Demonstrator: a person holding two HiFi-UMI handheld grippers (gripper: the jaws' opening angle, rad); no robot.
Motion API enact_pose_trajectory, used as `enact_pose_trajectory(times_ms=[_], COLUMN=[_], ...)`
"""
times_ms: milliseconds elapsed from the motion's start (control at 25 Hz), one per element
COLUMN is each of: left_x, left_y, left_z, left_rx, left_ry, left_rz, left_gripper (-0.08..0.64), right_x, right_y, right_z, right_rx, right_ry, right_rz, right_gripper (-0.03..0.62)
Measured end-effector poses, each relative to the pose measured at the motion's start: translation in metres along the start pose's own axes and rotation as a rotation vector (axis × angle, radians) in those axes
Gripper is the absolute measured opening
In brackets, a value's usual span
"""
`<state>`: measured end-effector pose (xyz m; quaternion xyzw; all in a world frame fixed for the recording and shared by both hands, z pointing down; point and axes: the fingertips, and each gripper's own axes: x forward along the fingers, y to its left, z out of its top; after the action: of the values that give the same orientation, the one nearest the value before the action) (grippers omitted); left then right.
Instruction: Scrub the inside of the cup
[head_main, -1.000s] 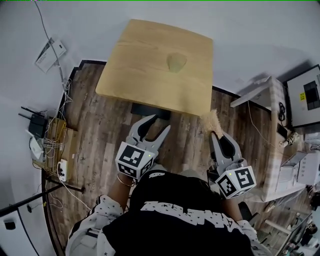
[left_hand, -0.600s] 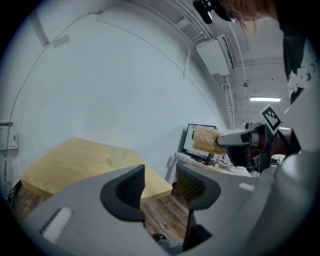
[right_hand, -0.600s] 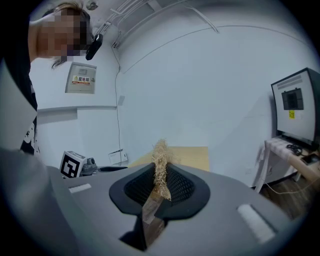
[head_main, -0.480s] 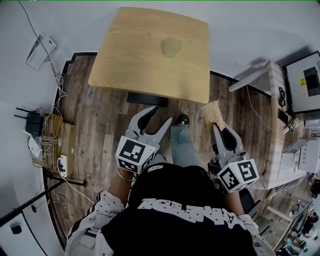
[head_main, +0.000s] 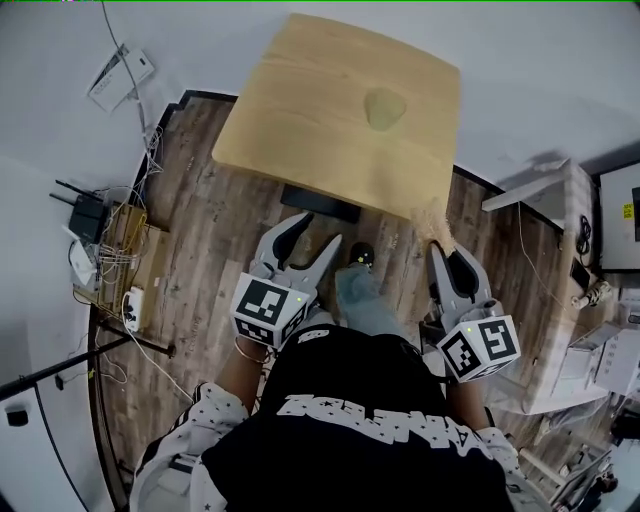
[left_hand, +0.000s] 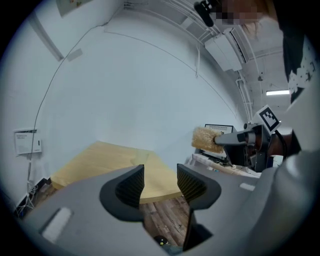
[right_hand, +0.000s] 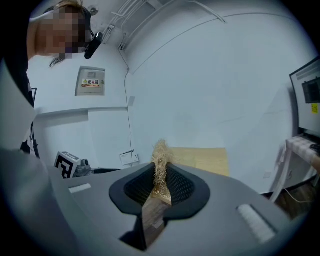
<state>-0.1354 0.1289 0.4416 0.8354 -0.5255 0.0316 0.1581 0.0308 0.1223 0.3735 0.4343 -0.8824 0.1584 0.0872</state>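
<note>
A yellowish cup (head_main: 383, 108) stands on the light wooden table (head_main: 300, 120), far ahead of both grippers. My left gripper (head_main: 318, 232) hovers over the floor short of the table's near edge, its jaws open and nothing between them (left_hand: 160, 182). My right gripper (head_main: 446, 258) is shut on the wooden handle (right_hand: 154, 212) of a scrubbing brush. The straw-coloured bristles (head_main: 432, 222) stick out past the fingertips and overlap the table's near right corner. In the left gripper view the brush head (left_hand: 206, 139) shows at the right, level with the table top.
Cables, a router and a power strip (head_main: 125, 305) lie on the floor at the left. A white bench (head_main: 545, 185) and shelving stand at the right. The table's dark base (head_main: 320, 203) and the person's shoe (head_main: 362, 256) are on the wood floor between the grippers.
The person has stepped toward the table, one leg now forward between the grippers. Both grippers have come nearer the table's near edge. Their grips look unchanged.
</note>
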Motion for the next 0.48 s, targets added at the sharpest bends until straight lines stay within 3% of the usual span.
enact_pose_trajectory(times_ms=[480], left_x=[0.042], left_y=[0.003], left_z=[0.021], left_rx=[0.117], left_ry=[0.045], left_rz=[0.041], left_gripper=[0.223], right_x=[0.040], right_y=[-0.041], right_z=[0.024], right_rx=[0.051], right_ry=[-0.066], right_rz=[0.030], right_gripper=[0.078])
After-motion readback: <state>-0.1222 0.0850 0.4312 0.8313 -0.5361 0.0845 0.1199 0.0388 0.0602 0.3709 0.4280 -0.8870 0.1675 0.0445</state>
